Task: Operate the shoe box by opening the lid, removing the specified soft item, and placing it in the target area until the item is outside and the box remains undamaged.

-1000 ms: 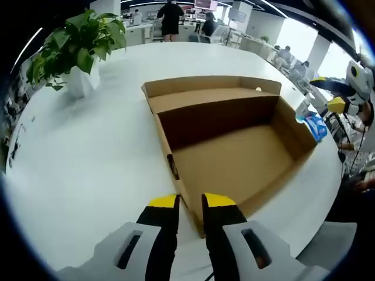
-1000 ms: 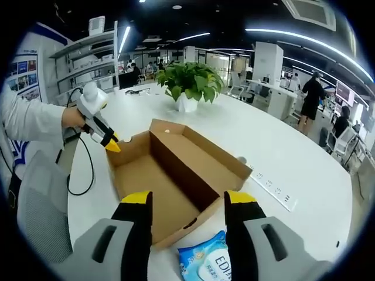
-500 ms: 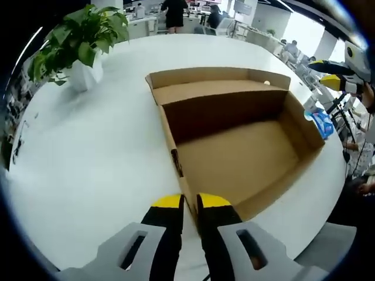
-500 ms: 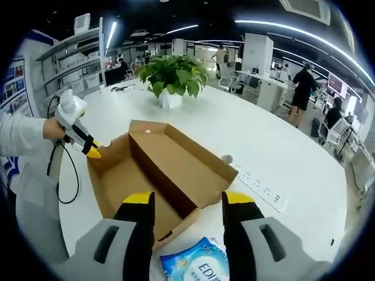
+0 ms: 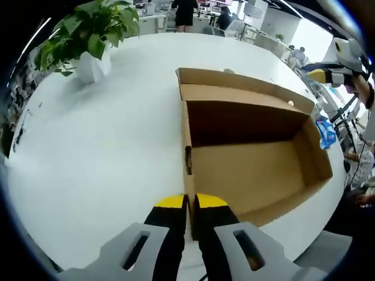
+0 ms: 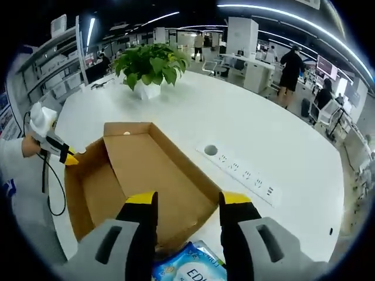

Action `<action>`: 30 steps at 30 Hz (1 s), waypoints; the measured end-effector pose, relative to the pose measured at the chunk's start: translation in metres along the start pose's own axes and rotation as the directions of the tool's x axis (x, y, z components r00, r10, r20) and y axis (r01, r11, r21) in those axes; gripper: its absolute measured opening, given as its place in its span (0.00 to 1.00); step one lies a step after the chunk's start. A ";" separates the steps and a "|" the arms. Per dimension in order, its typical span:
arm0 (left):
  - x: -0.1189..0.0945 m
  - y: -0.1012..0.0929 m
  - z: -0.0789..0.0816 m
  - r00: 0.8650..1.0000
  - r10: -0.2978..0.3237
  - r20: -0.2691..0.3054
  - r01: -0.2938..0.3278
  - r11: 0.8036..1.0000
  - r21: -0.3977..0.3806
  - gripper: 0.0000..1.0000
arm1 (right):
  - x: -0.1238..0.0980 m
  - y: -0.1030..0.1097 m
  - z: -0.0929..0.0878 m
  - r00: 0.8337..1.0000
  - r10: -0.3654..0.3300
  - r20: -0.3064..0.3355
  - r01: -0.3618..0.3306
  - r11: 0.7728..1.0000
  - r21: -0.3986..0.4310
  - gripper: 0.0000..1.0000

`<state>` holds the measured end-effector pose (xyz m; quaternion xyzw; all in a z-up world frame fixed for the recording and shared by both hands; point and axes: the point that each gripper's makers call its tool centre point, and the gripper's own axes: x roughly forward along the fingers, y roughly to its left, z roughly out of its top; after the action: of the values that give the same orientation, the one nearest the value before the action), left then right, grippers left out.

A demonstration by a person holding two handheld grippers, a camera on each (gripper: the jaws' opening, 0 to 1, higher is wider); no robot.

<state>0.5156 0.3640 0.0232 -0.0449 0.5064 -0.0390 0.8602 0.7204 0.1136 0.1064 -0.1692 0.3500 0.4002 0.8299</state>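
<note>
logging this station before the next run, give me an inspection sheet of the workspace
surface: white table, bare around the box
job's things: shoe box open, inside bare; blue soft pack outside it on the table
clutter: potted plant
grippers: left gripper shut on the box wall; right gripper open above the pack
cables: black cable hanging from the left gripper; socket strip set into the table
surroundings: open office, people standing at desks

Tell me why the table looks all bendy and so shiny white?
Left gripper view: the fisheye lens curves the table edge and bows the box walls; the white top is washed out by ceiling light. Right gripper view: the table rim bends round too, light strips curve overhead, and the plant and far desks look small and a bit soft.
</note>
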 end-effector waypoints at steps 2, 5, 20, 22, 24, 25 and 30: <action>0.000 0.000 0.000 1.000 0.005 0.000 -0.005 1.000 -0.004 0.03 | 0.005 -0.006 -0.006 1.000 -0.013 -0.023 0.013 1.000 0.014 0.36; 0.000 0.000 0.000 1.000 0.012 0.003 -0.011 1.000 -0.012 0.03 | 0.011 -0.017 -0.016 0.997 -0.038 -0.062 0.041 0.998 0.050 0.33; 0.001 0.001 0.001 1.000 0.031 0.006 -0.030 0.999 -0.036 0.02 | 0.044 -0.046 -0.036 0.981 -0.100 -0.169 0.127 0.979 0.160 0.25; 0.001 0.001 0.001 0.999 0.031 0.006 -0.031 0.999 -0.037 0.02 | 0.047 -0.049 -0.040 0.977 -0.103 -0.184 0.136 0.976 0.172 0.25; 0.001 0.001 0.001 0.999 0.032 0.007 -0.032 0.999 -0.040 0.02 | 0.050 -0.051 -0.047 0.971 -0.105 -0.214 0.146 0.971 0.187 0.23; 0.001 0.001 0.001 0.999 0.033 0.008 -0.032 0.999 -0.041 0.02 | 0.051 -0.052 -0.050 0.968 -0.108 -0.226 0.153 0.970 0.191 0.22; 0.002 0.001 0.001 0.999 0.036 0.009 -0.036 0.999 -0.042 0.02 | 0.057 -0.056 -0.055 0.964 -0.111 -0.241 0.163 0.964 0.208 0.21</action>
<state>0.5174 0.3653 0.0218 -0.0538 0.5038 -0.0129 0.8621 0.7648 0.0793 0.0274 -0.1421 0.4731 0.2770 0.8242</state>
